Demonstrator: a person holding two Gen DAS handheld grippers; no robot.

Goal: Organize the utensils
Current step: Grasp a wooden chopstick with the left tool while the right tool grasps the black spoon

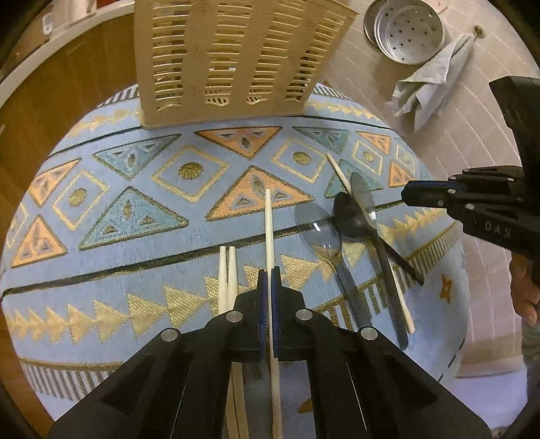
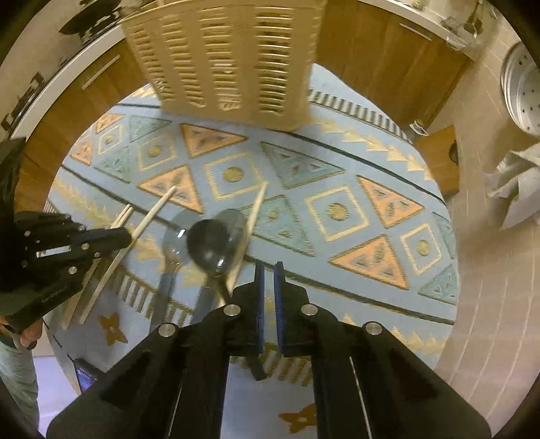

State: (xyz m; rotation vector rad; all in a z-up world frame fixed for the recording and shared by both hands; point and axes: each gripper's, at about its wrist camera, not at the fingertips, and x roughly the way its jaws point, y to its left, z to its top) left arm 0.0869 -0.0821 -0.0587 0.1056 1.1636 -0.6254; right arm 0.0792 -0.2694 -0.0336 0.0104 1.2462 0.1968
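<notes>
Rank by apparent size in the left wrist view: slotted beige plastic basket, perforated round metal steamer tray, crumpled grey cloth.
1. Slotted beige plastic basket, clearly largest.
2/3. Perforated round metal steamer tray and crumpled grey cloth look alike in size; not ranked.

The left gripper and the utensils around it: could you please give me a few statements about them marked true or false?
1. The left gripper is shut on a single chopstick. True.
2. The right gripper holds a spoon. False: nothing lies between its nearly closed fingers.
3. The slatted utensil basket stands at the far edge of the patterned mat. True.
4. All the chopsticks are already in the basket. False: a pair of chopsticks lies on the mat beside the left gripper, and another lies under the spoons.
5. The spoons lie overlapping on the mat. True.
</notes>
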